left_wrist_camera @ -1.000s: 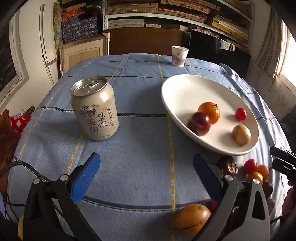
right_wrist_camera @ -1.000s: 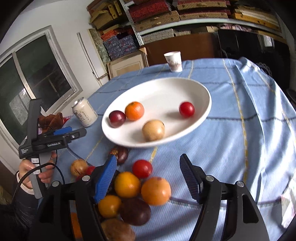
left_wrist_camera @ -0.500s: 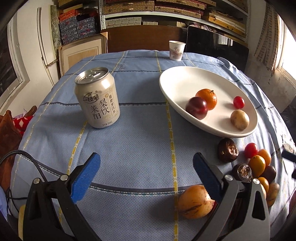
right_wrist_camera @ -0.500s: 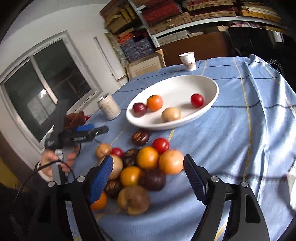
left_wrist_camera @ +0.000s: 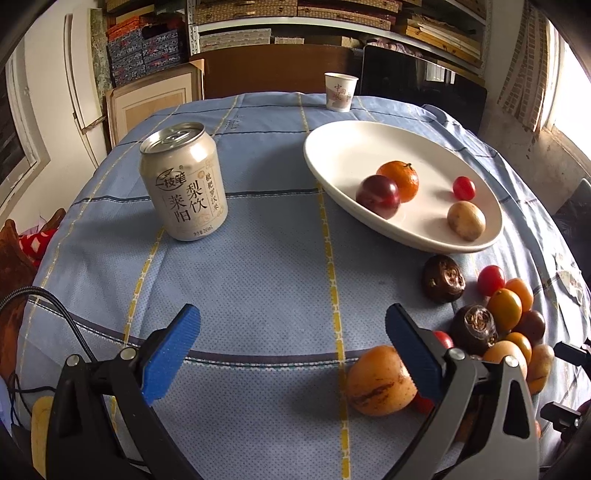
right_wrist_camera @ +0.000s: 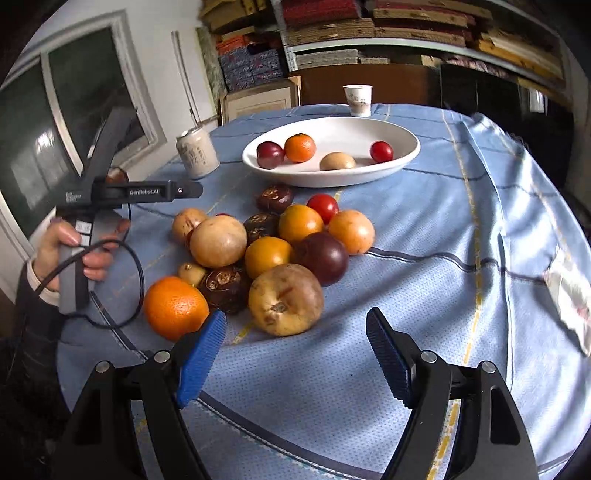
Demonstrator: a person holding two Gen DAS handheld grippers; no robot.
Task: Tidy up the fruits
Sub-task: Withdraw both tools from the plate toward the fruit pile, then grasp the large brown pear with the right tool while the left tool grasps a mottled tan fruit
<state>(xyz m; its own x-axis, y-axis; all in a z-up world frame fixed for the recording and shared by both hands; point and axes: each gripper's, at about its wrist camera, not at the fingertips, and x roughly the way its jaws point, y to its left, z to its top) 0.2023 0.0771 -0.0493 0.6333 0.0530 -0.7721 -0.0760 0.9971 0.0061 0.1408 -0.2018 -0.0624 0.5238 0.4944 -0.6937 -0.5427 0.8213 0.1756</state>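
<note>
- Compared with a second ago, the right claw [right_wrist_camera: 295, 347] has pulled back from the fruit pile [right_wrist_camera: 273, 251]; far more of the pile now shows in front of it, where before the fruit sat between its fingers. The left claw [left_wrist_camera: 291, 350] has also shifted, so the can and plate appear nearer and larger in its view.
- A round bench [right_wrist_camera: 461, 229] covered in a pale blue cloth with yellow and dark stripes fills both views. Behind it stand shelves [right_wrist_camera: 406, 33] stacked with boxes, and a window [right_wrist_camera: 55, 129] lies to the left.
- A white oval plate [right_wrist_camera: 391, 162] rests toward the far side of the bench, holding an orange mandarin [right_wrist_camera: 300, 147], a dark red plum [right_wrist_camera: 270, 155], a tan round fruit [right_wrist_camera: 337, 161] and a small red tomato [right_wrist_camera: 381, 151].
- The fruit pile lies loose on the cloth, near the plate's front edge: oranges, dark plums, brown wrinkled fruits, tan fruits and small tomatoes, touching one another.
- A pale drink can [left_wrist_camera: 183, 181] stands upright left of the plate, well apart from the pile.
- A paper cup [left_wrist_camera: 340, 91] stands at the bench's far edge.
- The left hand [right_wrist_camera: 70, 251] grips the left tool's handle, held level to the left of the pile.
- Both claws are spread wide and hold nothing.
</note>
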